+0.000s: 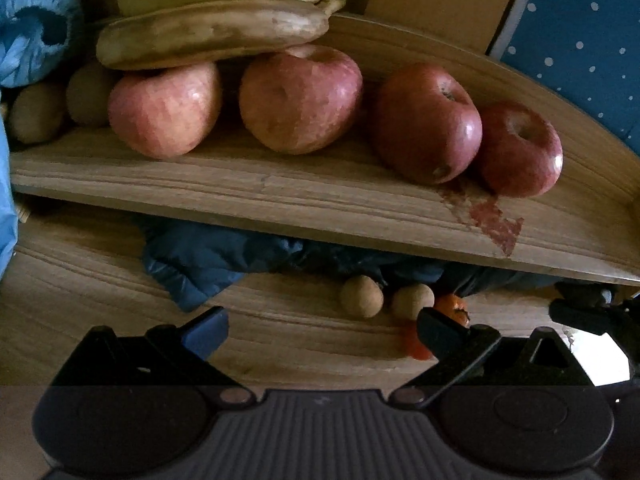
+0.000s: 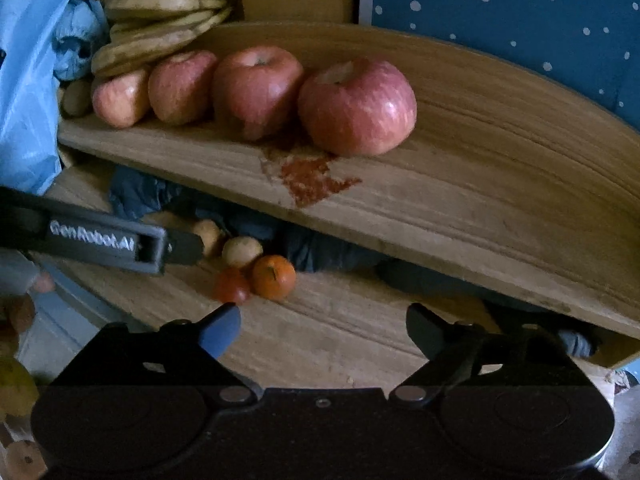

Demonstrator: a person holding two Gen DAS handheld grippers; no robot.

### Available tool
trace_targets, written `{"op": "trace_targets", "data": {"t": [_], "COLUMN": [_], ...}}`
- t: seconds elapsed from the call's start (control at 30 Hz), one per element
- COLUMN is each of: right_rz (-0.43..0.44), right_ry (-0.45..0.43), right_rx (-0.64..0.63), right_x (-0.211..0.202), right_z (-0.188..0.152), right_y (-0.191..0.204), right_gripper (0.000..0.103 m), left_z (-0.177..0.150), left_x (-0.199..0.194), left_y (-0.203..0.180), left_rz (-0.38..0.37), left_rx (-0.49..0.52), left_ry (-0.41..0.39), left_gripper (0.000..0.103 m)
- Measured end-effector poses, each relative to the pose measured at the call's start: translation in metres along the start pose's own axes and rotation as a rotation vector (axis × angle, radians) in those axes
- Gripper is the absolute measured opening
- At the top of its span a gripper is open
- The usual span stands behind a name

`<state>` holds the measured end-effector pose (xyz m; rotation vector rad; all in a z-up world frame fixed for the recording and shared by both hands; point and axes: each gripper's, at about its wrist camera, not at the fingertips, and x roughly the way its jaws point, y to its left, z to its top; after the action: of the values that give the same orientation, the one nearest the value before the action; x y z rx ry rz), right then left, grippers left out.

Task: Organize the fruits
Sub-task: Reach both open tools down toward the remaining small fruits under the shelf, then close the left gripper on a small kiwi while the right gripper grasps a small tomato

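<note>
Mostly sorted: four apples [image 2: 256, 92] in a row on the shelf [image 2: 480, 168], bananas [image 2: 160, 20] stacked at 10 o'clock. Left — an orange [image 2: 274, 277], a tomato [image 2: 232, 286] and small brown fruits [image 1: 362, 295] below. Left gripper [image 1: 320, 330] and right gripper [image 2: 322, 330] both spread wide, empty.

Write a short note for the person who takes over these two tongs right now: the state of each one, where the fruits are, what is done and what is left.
Left tongs: open, empty, low over the lower board.
Right tongs: open, empty, also low over the lower board.
Upper shelf: four apples in a row, bananas at their left end, resting partly on the apples, brown round fruits further left. A red stain lies on the shelf near its front edge.
Lower board: orange, a red fruit and two pale round fruits lie loose beside a dark cloth.
Done, as it seems: apples and bananas.
Left: probably the small loose fruits below.
</note>
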<state>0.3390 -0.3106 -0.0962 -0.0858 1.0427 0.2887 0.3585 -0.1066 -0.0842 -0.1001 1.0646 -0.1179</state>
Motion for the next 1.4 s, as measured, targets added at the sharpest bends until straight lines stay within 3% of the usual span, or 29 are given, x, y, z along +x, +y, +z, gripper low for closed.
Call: {"op": "trace_targets", "data": {"t": [0.3,0.67,1.2,1.4], "right_rz": [0.034,0.078,0.122,0.126], "right_ry": [0.007,0.003,0.017,0.023], "right_rx": [-0.032,-0.014,0.095,0.108], "right_x": [0.01,0.02,0.033,0.033], "right_z": [0.005,0.014,0.019,0.02], "right_y": [0.006,0.008,-0.001,-0.001], "right_gripper": [0.068,0.056,0.049,0.047], "left_z": [0.002,0.006,0.021,0.023], "left_x": [0.008,0.012,0.03,0.035], "left_y": [0.0,-0.005,-0.013,-0.014], "left_rz": [-0.013,-0.076,-0.097,-0.088], "left_rx": [-0.011,0.013,-0.015,-0.011], "left_ry": [0.0,0.02,0.043,0.064], "left_gripper": [0.085,0.062,0.047,0.034]}}
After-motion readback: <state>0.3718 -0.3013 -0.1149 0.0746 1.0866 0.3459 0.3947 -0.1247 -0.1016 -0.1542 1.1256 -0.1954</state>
